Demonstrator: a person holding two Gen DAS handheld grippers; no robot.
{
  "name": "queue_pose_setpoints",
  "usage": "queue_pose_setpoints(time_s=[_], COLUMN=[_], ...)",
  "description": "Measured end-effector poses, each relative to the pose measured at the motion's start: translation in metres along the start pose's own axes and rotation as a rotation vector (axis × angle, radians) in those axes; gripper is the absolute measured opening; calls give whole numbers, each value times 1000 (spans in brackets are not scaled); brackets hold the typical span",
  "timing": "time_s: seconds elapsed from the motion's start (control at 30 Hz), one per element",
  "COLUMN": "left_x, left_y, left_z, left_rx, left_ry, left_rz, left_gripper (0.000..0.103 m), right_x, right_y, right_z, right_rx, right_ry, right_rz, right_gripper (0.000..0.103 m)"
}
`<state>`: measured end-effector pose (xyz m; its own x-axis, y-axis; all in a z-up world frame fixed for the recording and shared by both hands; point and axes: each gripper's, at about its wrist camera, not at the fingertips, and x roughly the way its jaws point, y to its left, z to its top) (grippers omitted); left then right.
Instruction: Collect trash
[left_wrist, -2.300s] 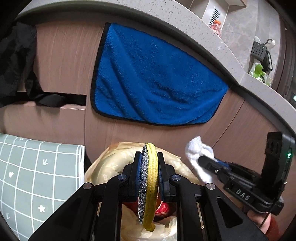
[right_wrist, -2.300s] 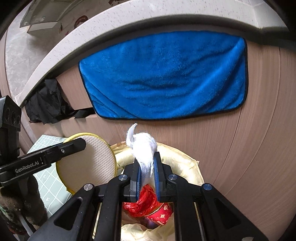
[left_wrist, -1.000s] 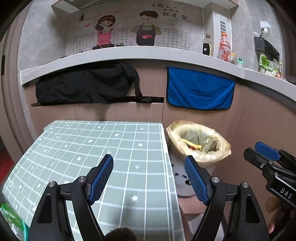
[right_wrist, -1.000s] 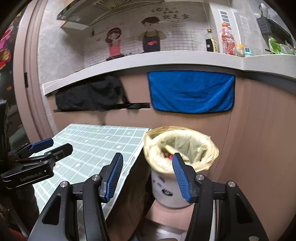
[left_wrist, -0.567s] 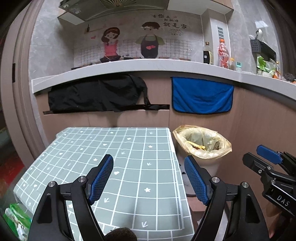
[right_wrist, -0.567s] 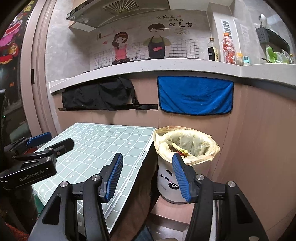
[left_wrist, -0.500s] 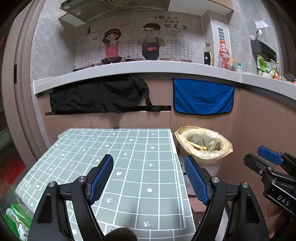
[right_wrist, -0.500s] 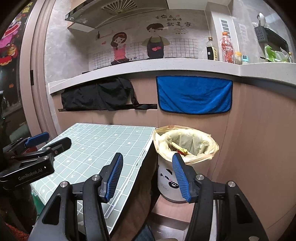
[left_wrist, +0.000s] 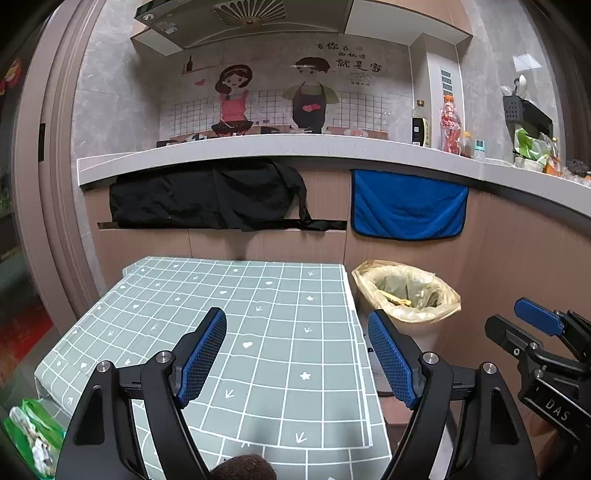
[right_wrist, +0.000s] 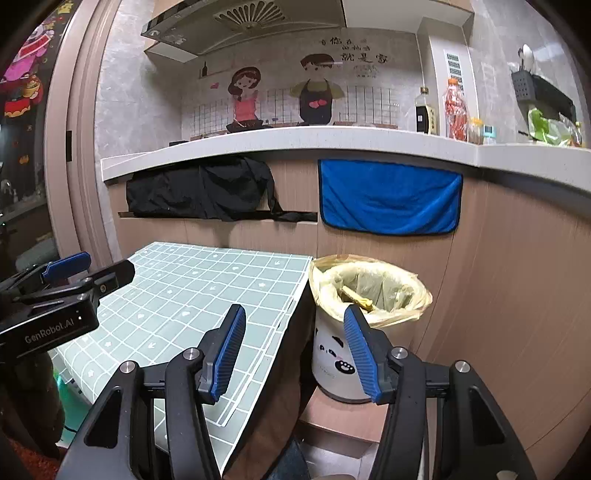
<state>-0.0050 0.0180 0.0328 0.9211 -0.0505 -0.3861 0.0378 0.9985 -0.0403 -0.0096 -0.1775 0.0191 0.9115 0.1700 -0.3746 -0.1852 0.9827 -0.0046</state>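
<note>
Left wrist view: the left gripper (left_wrist: 297, 350) fills the lower centre of the frame, its blue-padded jaws spread wide with nothing between them. Beneath it lies a desk (left_wrist: 258, 295) covered in a grey-green grid-patterned cloth, with no trash visible on top. To the right of centre, just beside the desk's right edge, stands the trash bin (left_wrist: 406, 295), lined with a yellowish bag; a yellow scrap (left_wrist: 397, 300) rests inside. The bin sits above and to the right of the gripper's right jaw, apart from it. At the lower right edge the right gripper (left_wrist: 517, 321) shows from the side. At the lower left corner, beside the desk, a green bag (left_wrist: 33, 432) holds something pale; what it contains cannot be told.

Right wrist view: the right gripper (right_wrist: 293, 350) occupies the lower centre, jaws well apart and empty. The trash bin (right_wrist: 369, 291), white with a panda face, stands right of centre on a low wooden platform (right_wrist: 332, 410), directly behind the gripper's right jaw, not touching it. The desk (right_wrist: 207, 280) stretches to the left, and the left gripper (right_wrist: 81, 273) juts in from the left edge.

Judging by both empty grippers held back from the bin, a drop-off looks complete. The next move calls for finding any trash left; none shows on the desk, so the task may be nearly done.
</note>
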Motion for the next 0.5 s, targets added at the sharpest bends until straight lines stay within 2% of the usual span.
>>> queue_pose_setpoints(time_s=[0.5], left_x=[-7], left_y=[-4], left_z=[1], left_rx=[-4], left_ry=[-1], left_rz=[-11], left_gripper=[79], right_x=[-6], right_y=[0], right_z=[2], right_rx=[-5], right_ry=[-13], right_rz=[-9], right_gripper=[53])
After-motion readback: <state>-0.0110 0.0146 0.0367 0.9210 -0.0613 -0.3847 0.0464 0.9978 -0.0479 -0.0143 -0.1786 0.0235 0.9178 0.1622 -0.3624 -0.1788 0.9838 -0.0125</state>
